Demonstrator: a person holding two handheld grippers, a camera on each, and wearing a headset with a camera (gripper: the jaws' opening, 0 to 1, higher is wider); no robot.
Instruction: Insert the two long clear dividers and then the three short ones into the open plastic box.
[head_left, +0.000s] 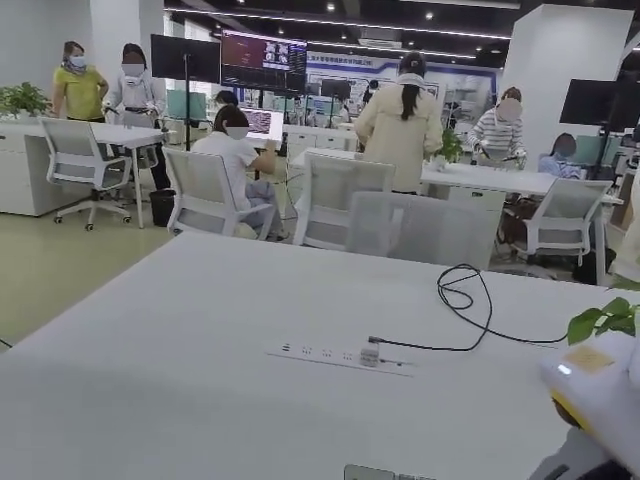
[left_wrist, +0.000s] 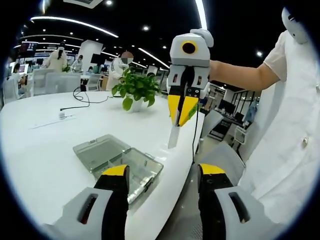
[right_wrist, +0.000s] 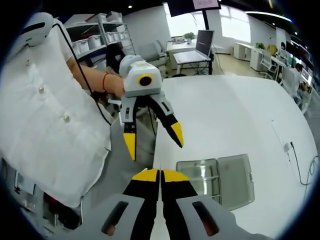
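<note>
Left gripper view, entry one: left gripper (left_wrist: 164, 172), yellow-tipped jaws standing wide apart, poised above the near edge of the counter (left_wrist: 45, 150).
- Right gripper (left_wrist: 181, 117): enters from above, held in the air by a person's bare forearm, tips pointing down, jaws pressed together on a clear divider (left_wrist: 172, 136). The divider hangs as a narrow strip below the tips, off the counter and above its edge. Long or short cannot be told.
- Open plastic box (left_wrist: 120, 156): clear, lying flat on the counter just beyond the left gripper's left jaw, near the counter edge, lid folded out beside the base.
- Potted plant (left_wrist: 135, 90): green, standing farther back on the counter.
- Black cable (left_wrist: 82, 97) and power strip (left_wrist: 50, 120): well beyond the box.

Right gripper view:
- Right gripper (right_wrist: 160, 176): jaws together, tips touching or nearly so.
- Left gripper (right_wrist: 153, 140): ahead, jaws spread.
- Open plastic box (right_wrist: 235, 180): to the right on the white counter (right_wrist: 225, 120).

Head view:
- Counter (head_left: 200, 330): white, carrying the power strip (head_left: 340, 355) and looped black cable (head_left: 470, 310).
- Potted plant (head_left: 605, 320): leaves at the right edge.
</note>
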